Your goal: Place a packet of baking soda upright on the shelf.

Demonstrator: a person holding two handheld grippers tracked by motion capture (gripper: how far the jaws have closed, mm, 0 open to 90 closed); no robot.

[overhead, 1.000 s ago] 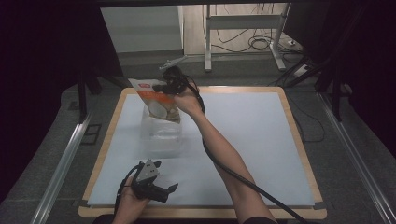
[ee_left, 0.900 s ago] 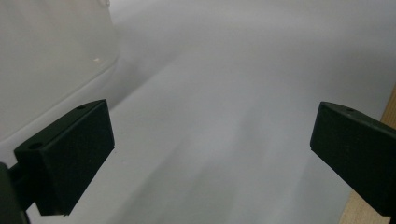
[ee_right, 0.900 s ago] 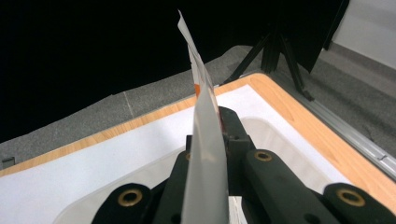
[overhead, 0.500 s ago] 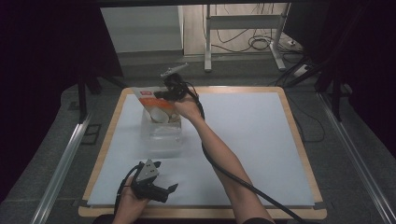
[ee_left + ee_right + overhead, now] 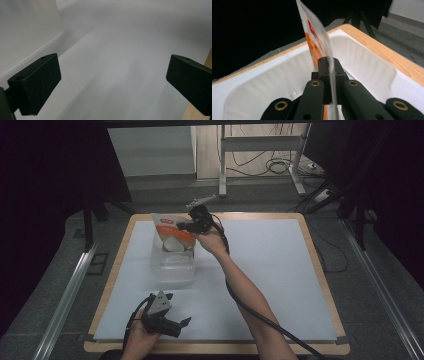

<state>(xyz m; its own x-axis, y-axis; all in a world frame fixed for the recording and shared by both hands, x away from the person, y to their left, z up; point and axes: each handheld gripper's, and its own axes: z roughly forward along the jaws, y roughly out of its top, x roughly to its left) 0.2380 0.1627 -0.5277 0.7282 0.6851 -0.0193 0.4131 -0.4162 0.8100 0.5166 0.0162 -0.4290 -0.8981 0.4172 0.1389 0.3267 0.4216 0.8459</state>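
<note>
An orange and white pouch [image 5: 173, 235] stands upright in the far part of a clear plastic tub [image 5: 175, 269] on the white mat. My right gripper [image 5: 189, 226] is shut on the pouch's right edge. In the right gripper view the jaws pinch the thin pouch [image 5: 317, 42] edge-on above the clear plastic tub [image 5: 364, 62]. My left gripper [image 5: 180, 325] rests low near the table's front edge, held in a hand, with its jaws wide open. In the left gripper view its fingers [image 5: 37, 82] stand far apart over bare white mat.
The white mat [image 5: 270, 265] covers a wooden table [image 5: 320, 270]. A black cable [image 5: 265, 315] trails along the right forearm. Beyond the far edge stand a metal frame [image 5: 260, 155] and floor cables. Aluminium rails [image 5: 65, 295] run along both sides.
My right gripper has carried the pouch a little toward the far end of the tub and raised it more upright. The left gripper has stayed in place.
</note>
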